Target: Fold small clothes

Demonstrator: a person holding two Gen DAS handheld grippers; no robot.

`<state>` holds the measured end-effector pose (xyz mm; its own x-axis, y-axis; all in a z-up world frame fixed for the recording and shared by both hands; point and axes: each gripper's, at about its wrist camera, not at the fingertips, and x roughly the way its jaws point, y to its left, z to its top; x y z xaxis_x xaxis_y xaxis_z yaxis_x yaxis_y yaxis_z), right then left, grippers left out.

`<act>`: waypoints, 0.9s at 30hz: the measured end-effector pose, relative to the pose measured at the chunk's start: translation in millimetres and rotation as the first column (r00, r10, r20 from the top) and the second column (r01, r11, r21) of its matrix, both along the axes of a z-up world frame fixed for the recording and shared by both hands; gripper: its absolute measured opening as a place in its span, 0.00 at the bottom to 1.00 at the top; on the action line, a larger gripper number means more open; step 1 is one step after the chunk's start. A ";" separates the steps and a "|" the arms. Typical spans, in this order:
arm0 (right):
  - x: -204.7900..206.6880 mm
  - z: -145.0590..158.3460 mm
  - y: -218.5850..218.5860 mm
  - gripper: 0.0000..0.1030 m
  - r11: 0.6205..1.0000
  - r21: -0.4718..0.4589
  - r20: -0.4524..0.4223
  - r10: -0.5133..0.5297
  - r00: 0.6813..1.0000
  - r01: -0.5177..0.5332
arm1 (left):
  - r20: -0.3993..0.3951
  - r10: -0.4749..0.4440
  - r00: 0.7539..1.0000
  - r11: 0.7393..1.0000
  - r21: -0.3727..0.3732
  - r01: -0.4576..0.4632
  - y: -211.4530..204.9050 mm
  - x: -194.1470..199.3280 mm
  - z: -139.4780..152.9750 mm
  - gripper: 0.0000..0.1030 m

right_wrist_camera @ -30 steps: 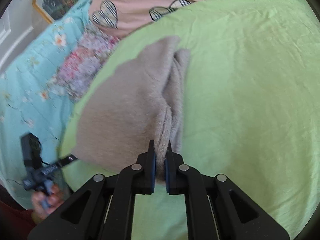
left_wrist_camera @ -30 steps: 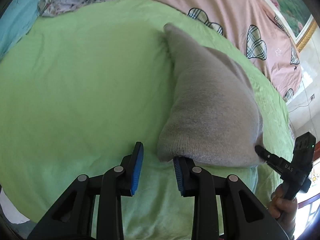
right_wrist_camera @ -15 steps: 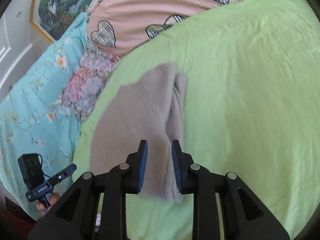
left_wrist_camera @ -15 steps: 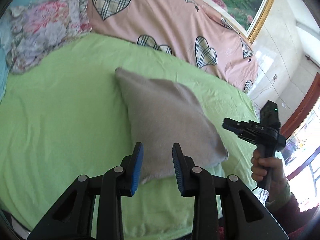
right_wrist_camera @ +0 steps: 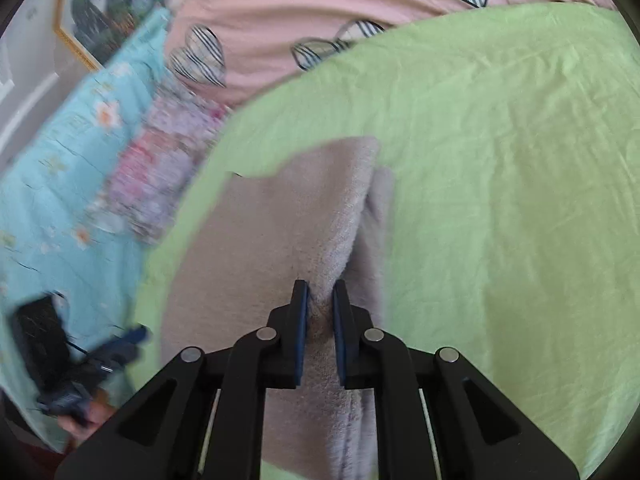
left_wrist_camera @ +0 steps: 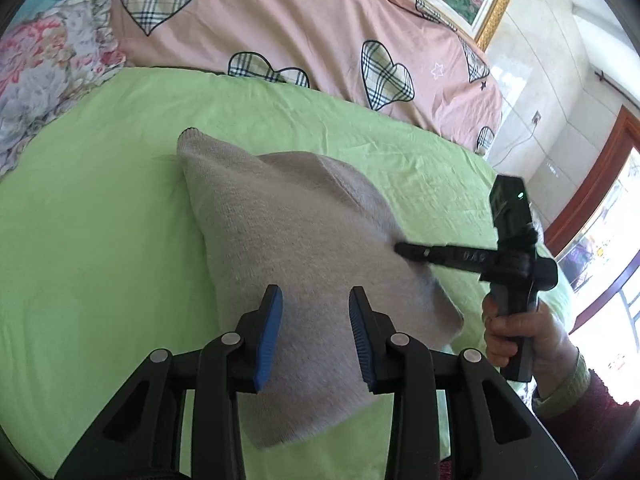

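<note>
Knitwear: a grey-beige garment [left_wrist_camera: 304,240] lies folded on the green sheet [left_wrist_camera: 92,248], pink quilt [left_wrist_camera: 304,20] with plaid hearts behind it. Left wrist view: left gripper [left_wrist_camera: 314,328] hangs above the garment's near end, blue pads clear of the cloth, jaws opening, nothing pinched. Right gripper [left_wrist_camera: 400,249] comes in from the right edge, its tip touching the garment's right side, a hand [left_wrist_camera: 520,332] on its grip.

Right wrist view: right gripper [right_wrist_camera: 320,328] has its jaws closing with a ridge of the garment [right_wrist_camera: 260,240] between the pads; contact looks made. Left gripper [right_wrist_camera: 132,338] shows low at left, blurred, beside the sheet [right_wrist_camera: 500,180] edge over teal floral bedding [right_wrist_camera: 60,168].
</note>
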<state>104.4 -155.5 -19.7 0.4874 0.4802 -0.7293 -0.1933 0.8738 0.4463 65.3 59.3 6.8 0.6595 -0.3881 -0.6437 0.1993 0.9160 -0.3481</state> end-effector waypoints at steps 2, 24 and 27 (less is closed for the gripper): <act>2.4 -13.0 -2.8 0.13 0.999 0.031 -0.048 -0.014 0.999 0.015 | 0.003 -0.014 1.000 1.000 0.026 0.014 -2.8 9.2 -0.4 0.34; -20.9 -9.0 40.5 0.34 0.995 -0.099 0.095 0.028 0.995 -0.018 | -0.045 0.009 0.999 0.999 0.054 -0.006 -7.9 20.6 -47.1 0.20; -31.5 -3.3 41.4 0.34 0.997 -0.078 0.108 0.018 0.994 -0.010 | -0.042 0.033 0.999 0.999 -0.011 -0.033 1.5 10.4 -40.2 0.19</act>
<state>73.0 -114.1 -22.9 0.5591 0.4316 -0.7079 -0.2492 0.9018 0.3530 75.7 60.8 -33.4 0.6449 -0.3740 -0.6666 0.1539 0.9178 -0.3661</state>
